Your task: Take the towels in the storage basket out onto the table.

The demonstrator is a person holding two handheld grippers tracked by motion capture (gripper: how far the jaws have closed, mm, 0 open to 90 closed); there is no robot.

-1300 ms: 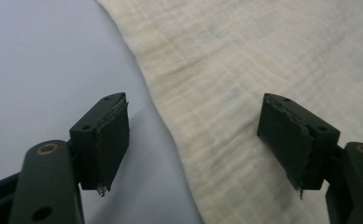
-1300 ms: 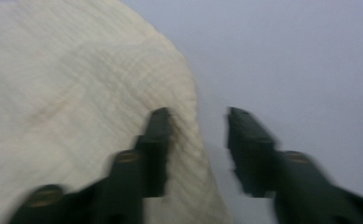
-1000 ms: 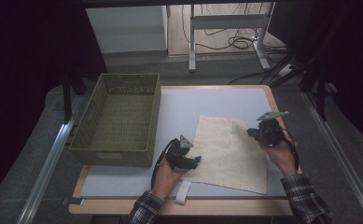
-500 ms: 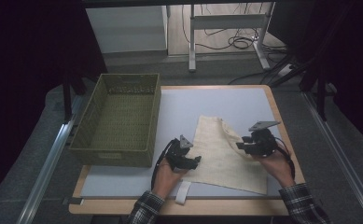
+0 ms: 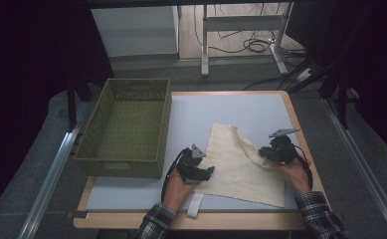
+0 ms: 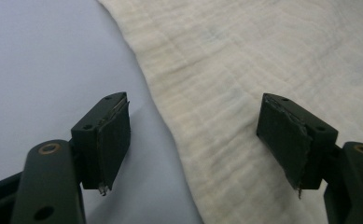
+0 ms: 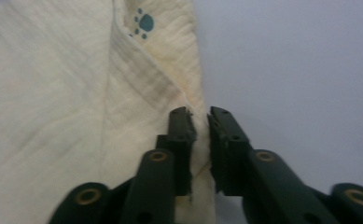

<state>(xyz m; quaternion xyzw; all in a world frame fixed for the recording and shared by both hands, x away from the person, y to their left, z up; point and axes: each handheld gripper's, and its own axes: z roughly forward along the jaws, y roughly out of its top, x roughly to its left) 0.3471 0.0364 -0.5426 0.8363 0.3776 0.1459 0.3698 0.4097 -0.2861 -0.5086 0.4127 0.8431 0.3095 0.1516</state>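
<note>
A cream cloth lies on the pale table mat, its right corner folded inward over itself. My right gripper is shut on that folded edge; in the right gripper view the cloth, with a teal paw print, is pinched between the jaws at my right gripper. My left gripper rests at the cloth's left edge. In the left gripper view it stands open, one jaw over the mat and the other over the cloth.
An empty green woven basket stands at the table's left. A white strap lies near the front edge. Beyond the table are desk legs and cables on the floor.
My right gripper has carried the cloth's right corner leftward and toward the person, folding it over the cloth. My left gripper has stayed in place.
</note>
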